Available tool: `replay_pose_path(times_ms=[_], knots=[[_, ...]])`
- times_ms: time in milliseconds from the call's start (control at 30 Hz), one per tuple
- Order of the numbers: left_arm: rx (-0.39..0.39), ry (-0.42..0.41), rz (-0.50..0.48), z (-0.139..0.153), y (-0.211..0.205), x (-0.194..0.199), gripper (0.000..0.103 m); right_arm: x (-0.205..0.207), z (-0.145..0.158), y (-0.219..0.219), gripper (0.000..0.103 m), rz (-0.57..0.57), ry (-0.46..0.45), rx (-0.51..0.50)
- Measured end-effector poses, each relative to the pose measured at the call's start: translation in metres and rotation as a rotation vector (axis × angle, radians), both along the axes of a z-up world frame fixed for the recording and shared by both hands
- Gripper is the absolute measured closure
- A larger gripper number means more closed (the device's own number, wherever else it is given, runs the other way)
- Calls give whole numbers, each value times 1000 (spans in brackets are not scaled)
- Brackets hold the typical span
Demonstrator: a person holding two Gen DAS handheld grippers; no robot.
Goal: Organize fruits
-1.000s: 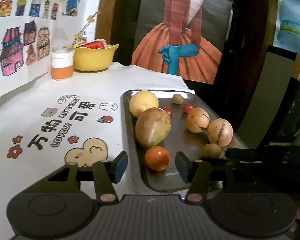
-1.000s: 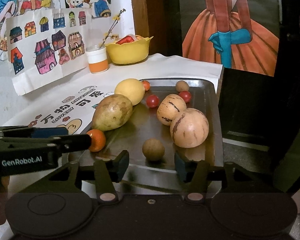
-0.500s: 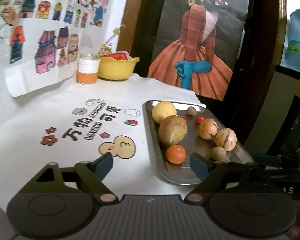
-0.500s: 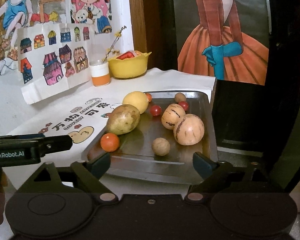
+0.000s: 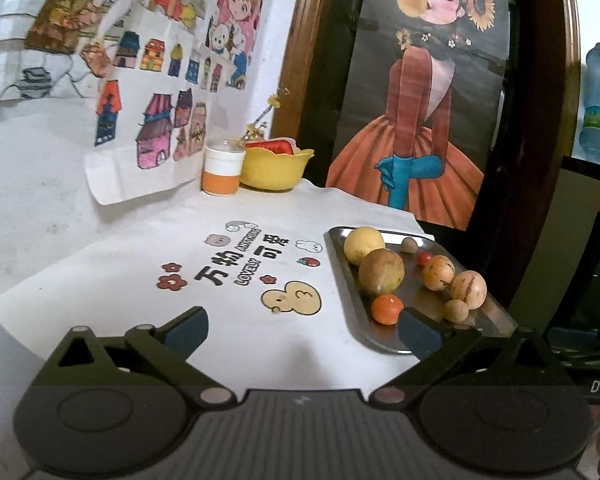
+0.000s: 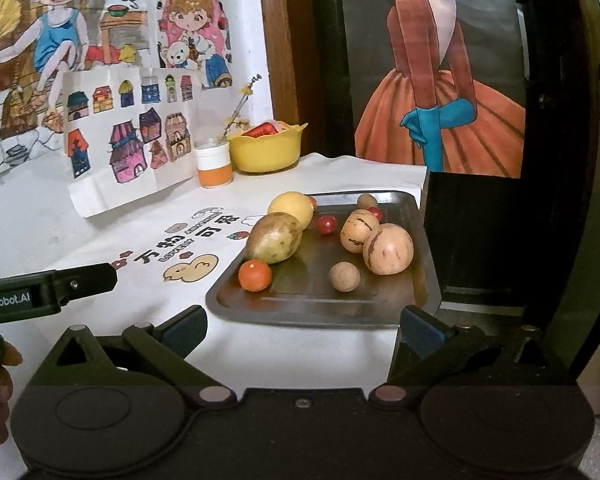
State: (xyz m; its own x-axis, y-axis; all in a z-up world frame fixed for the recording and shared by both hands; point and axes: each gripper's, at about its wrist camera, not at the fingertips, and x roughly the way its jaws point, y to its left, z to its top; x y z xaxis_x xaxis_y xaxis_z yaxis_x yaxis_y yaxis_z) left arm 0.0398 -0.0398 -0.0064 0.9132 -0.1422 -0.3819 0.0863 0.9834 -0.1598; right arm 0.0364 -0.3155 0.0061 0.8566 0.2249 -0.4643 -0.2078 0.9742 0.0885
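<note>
Fruit all lies on the dark metal baking tray (image 6: 424,280) at the right edge of the white printed table (image 5: 148,248): a round yellow citrus (image 6: 291,209) and a brownish-green mango (image 6: 275,237) down the left side, a small orange tangerine (image 6: 255,275) nearest us, two striped tan pepino melons (image 6: 388,249) touching each other on the right, a small round brown fruit (image 6: 344,277) before them, cherry tomatoes (image 6: 326,224) further back. We cannot tell whether this is a finished grouping or a mix waiting to be sorted, so we bid no move. Any grasp here should come from above and centred, since round fruit will roll on smooth metal. Our left claw (image 5: 302,326) hovers low over the table beside the tray, spread wide and empty. Our right claw (image 6: 302,326) hangs just short of the tray's near edge, level, equally wide, holding nothing
</note>
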Motion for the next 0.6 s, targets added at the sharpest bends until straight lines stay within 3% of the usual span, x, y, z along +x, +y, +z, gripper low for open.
replay_pose_path(times_ms=[600], knots=[[6,-30,4,-17,18,-56,0,-63,-11,26,1,-12,-60,3]])
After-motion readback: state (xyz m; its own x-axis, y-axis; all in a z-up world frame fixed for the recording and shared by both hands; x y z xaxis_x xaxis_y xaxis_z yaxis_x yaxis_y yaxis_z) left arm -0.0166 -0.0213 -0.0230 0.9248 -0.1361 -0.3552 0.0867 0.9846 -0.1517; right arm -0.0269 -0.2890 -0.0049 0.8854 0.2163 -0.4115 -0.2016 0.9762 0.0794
